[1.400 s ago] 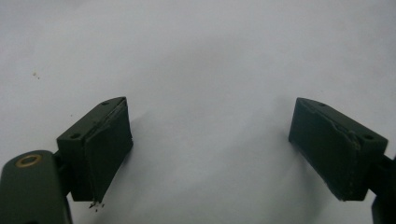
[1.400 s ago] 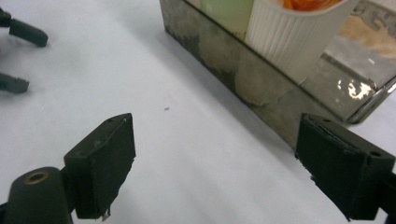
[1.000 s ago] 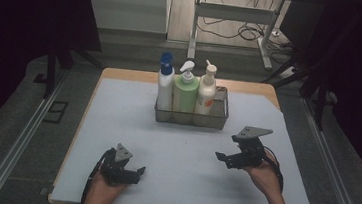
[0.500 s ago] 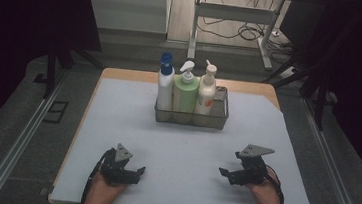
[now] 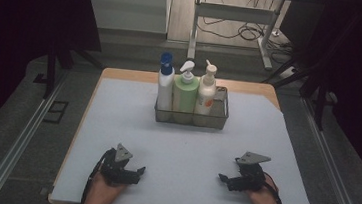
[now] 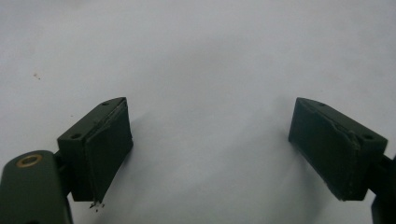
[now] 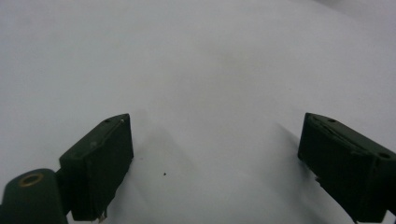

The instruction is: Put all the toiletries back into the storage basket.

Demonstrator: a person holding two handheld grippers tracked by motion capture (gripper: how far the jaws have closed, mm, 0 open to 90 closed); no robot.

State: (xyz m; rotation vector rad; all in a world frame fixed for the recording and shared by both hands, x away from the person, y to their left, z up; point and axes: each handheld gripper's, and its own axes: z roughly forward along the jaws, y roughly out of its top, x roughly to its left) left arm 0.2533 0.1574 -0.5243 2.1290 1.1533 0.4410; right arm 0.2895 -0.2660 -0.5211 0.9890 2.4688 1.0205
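Right tool (image 5: pixel 228 179) nearer the table (image 5: pixel 118 106) edge (jaws apart).

No legible text, brand, number or sign anywhere. Orange-and-red label patch on the cream pump bottle (image 5: pixel 206 92) in the wire basket (image 5: pixel 220 117), too small and blurred to read. Blue-capped white bottle (image 5: pixel 164 83) and green pump bottle (image 5: pixel 185 92) without readable markings.
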